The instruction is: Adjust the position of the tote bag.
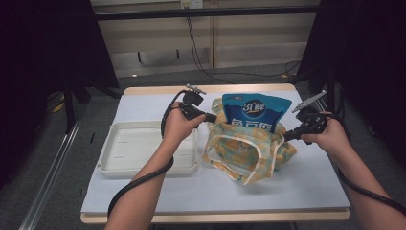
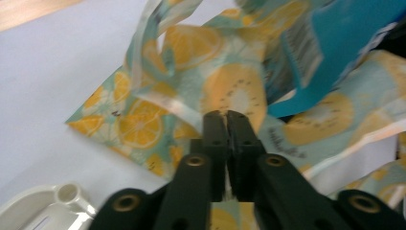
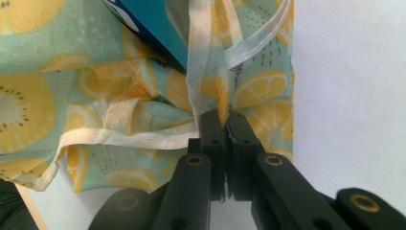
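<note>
A cloth tote bag [image 1: 244, 148] printed with lemons and kiwis stands in the middle of the table, its mouth held apart. A blue pouch [image 1: 256, 111] with white lettering stands upright inside it, its top half sticking out. My left gripper [image 1: 214, 118] is shut on the bag's left rim [image 2: 191, 112], and in the left gripper view the blue pouch [image 2: 335, 52] lies just beyond the jaws. My right gripper [image 1: 286, 136] is shut on the bag's right rim, pinching a fold of fabric [image 3: 210, 91] beside the pale handle strap [image 3: 258, 40].
A shallow white tray [image 1: 143, 146] lies left of the bag, under my left forearm; its corner [image 2: 57, 201] sits below the left gripper. The table [image 1: 306, 182] is covered in pale sheet, with bare room in front and to the right. Cables hang behind.
</note>
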Tool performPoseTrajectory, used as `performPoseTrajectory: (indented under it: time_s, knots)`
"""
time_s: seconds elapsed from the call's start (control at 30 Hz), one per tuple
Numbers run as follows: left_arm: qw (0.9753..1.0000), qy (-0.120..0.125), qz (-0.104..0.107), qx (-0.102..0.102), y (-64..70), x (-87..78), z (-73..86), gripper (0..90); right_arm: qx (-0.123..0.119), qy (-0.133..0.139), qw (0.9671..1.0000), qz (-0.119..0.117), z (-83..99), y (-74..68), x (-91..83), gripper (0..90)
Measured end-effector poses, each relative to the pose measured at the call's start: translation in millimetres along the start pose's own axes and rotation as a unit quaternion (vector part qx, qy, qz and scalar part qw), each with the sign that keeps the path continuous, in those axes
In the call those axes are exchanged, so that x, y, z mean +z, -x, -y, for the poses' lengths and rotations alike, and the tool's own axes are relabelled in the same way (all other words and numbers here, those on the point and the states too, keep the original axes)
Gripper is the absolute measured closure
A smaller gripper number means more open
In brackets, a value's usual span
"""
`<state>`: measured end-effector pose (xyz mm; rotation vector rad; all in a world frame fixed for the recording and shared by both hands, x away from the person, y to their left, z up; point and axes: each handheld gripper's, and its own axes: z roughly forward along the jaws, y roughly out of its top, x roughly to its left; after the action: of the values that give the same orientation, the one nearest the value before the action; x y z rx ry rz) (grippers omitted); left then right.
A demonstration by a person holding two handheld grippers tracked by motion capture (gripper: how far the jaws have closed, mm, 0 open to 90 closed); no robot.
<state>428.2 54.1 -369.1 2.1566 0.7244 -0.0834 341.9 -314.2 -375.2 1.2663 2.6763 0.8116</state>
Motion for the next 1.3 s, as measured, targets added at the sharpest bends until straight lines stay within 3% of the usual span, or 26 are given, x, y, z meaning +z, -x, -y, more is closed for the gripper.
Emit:
performPoseTrajectory:
  time_s: [0.1, 0.2, 0.3, 0.5, 0.53, 0.7, 0.8, 0.87, 0.9, 0.93, 0.97, 1.3]
  knots:
    - [0.9998, 0.007, -0.004, 0.017, 10.2, -4.5, -3.0, 72.0, 0.002, 0.001, 1.0000, -0.002, -1.1, -0.7, -2.5, 87.4]
    - [0.9997, 0.004, 0.021, 0.011, 16.7, -6.8, -4.2, 64.1, 0.005, 0.003, 1.0000, -0.005, -1.4, -0.6, -4.6, 87.1]
    - [0.9995, 0.004, 0.019, 0.026, 23.1, -5.1, -3.5, 54.1, 0.001, 0.003, 1.0000, -0.005, -1.2, 0.3, -5.0, 86.9]
    - [0.9990, 0.001, 0.009, 0.044, 28.2, 12.5, 2.8, 45.9, 0.004, 0.006, 0.9999, -0.008, -1.0, 0.3, -2.0, 87.1]
    - [0.9990, -0.007, 0.010, 0.043, 28.2, 14.3, 3.7, 49.0, 0.012, 0.005, 0.9999, -0.007, -0.9, 0.1, -1.5, 87.1]
    - [0.9982, -0.013, 0.015, 0.057, 26.5, 25.8, 11.2, 68.5, 0.007, 0.004, 0.9999, -0.010, 0.7, 2.9, 2.1, 87.2]
    - [0.9982, -0.029, 0.018, 0.049, 22.1, 27.4, 15.4, 84.4, 0.009, 0.007, 0.9999, -0.009, 1.7, 3.5, 3.7, 87.5]
    - [0.9984, -0.023, 0.021, 0.046, 19.3, 28.9, 19.4, 89.7, 0.016, 0.008, 0.9998, -0.012, 2.4, 3.4, 5.7, 87.8]
    - [0.9987, -0.017, 0.027, 0.040, 18.1, 30.9, 21.9, 90.0, 0.017, 0.009, 0.9997, -0.011, 2.9, 3.9, 7.3, 88.0]
    - [0.9984, -0.034, 0.019, 0.042, 17.3, 29.7, 23.1, 90.0, 0.018, 0.007, 0.9997, -0.012, 3.3, 4.2, 8.8, 88.1]
    - [0.9987, -0.024, 0.021, 0.041, 16.5, 31.4, 26.3, 90.0, 0.017, 0.007, 0.9997, -0.012, 4.0, 4.9, 10.6, 88.2]
    - [0.9981, -0.048, 0.009, 0.037, 15.3, 35.9, 50.3, 90.0, 0.029, -0.002, 0.9995, -0.011, 11.9, 9.2, 24.6, 89.3]
